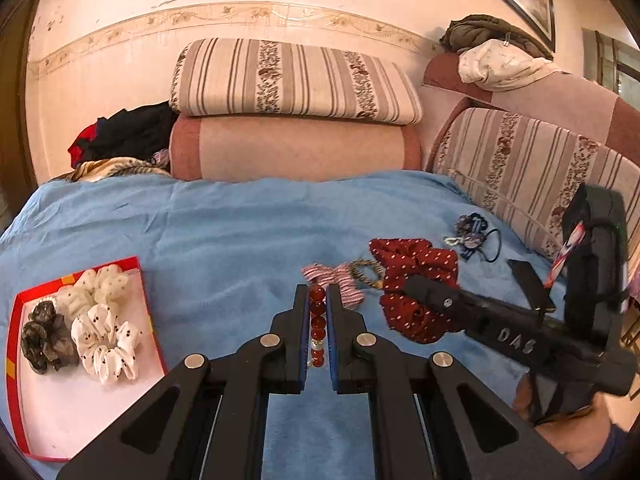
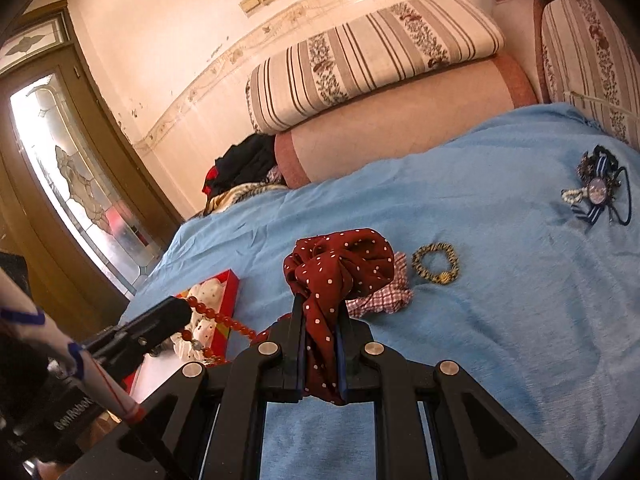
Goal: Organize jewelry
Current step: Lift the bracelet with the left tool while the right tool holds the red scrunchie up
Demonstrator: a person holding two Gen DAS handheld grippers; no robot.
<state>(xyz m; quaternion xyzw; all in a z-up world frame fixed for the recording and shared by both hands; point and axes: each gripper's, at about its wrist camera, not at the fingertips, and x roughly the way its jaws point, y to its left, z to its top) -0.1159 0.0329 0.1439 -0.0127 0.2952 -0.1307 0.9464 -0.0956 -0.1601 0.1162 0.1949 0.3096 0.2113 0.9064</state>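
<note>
- Left gripper (image 1: 318,300): pinching a red bead bracelet (image 1: 318,322) above the blue bedspread (image 1: 224,232).
- Right gripper (image 2: 320,312): clamped on a red polka-dot scrunchie (image 2: 340,264).
- Red tray (image 1: 14,320), on the bedspread at left: two white scrunchies (image 1: 106,340), one dark scrunchie (image 1: 46,336).
- Loose on the bedspread: checked scrunchie (image 2: 384,300), striped hair tie (image 2: 435,263), ribbon hair tie (image 2: 598,196).

Scrunchies (image 1: 96,320) lie in the box (image 1: 12,356) on the blanket (image 1: 224,232).
</note>
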